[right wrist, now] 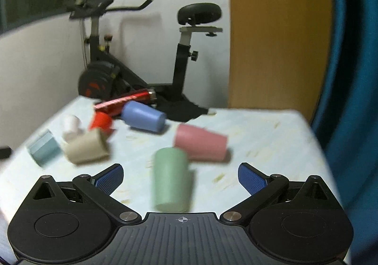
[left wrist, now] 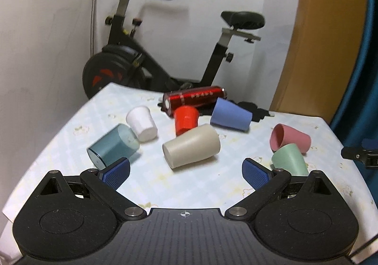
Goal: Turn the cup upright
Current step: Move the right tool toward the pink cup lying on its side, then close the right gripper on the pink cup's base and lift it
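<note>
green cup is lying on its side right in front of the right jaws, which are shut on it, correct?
Not quite. The green cup does lie on its side in front of the right gripper, but the right wrist view shows the jaws spread wide open, one on each side of the cup, not shut on it.

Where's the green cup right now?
The green cup lies on its side directly ahead of the right tool, between its open fingers, just in front of the pink cup.

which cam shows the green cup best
The right wrist view: the green cup lies whole on its side, between the open right hand-held gripper fingers, though blurred. The left wrist view shows it sharper, but partly hidden behind a gripper finger.
</note>
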`<state>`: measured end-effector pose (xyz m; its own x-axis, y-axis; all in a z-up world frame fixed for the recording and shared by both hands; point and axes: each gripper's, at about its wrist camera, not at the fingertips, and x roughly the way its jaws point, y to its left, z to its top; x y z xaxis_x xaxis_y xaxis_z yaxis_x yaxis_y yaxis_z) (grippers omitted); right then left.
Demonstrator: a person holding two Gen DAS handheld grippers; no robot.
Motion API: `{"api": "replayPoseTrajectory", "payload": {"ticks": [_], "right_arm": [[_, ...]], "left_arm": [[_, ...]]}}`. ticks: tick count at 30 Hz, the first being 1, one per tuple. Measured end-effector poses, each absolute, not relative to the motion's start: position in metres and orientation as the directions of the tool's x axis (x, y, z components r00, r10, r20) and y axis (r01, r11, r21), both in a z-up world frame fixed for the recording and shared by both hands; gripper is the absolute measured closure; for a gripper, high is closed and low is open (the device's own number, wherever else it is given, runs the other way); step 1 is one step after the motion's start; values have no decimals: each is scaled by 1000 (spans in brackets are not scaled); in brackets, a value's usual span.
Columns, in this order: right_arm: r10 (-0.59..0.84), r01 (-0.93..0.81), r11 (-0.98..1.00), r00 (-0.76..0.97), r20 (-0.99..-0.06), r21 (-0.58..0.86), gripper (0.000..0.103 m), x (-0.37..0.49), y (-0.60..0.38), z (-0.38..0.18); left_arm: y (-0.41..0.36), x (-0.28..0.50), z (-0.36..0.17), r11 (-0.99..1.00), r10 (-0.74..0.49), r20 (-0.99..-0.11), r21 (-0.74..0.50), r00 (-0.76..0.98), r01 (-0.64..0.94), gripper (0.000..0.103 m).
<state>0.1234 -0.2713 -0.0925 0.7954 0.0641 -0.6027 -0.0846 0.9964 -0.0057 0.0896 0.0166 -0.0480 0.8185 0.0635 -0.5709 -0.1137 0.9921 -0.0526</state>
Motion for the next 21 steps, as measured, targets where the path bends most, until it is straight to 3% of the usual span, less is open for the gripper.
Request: {"api": "replayPoseTrajectory", "payload": {"ticks": [7, 14, 21], "right_arm": [[74, -202, 973, 725, -685, -109, 13, 211, -291, -125], [32, -385, 889, 591, -806, -247, 15, 279, -288, -171], [33, -547, 777, 531, -847, -312, 15, 312, -264, -187]], "left_arm": [[6, 124, -67, 993, 74, -600, -28, 796, -113, 2], [1, 143, -84, 994, 79, -659, -5, 748, -109, 3], [1, 157, -97, 994, 73, -694, -11, 717, -111, 6]]}}
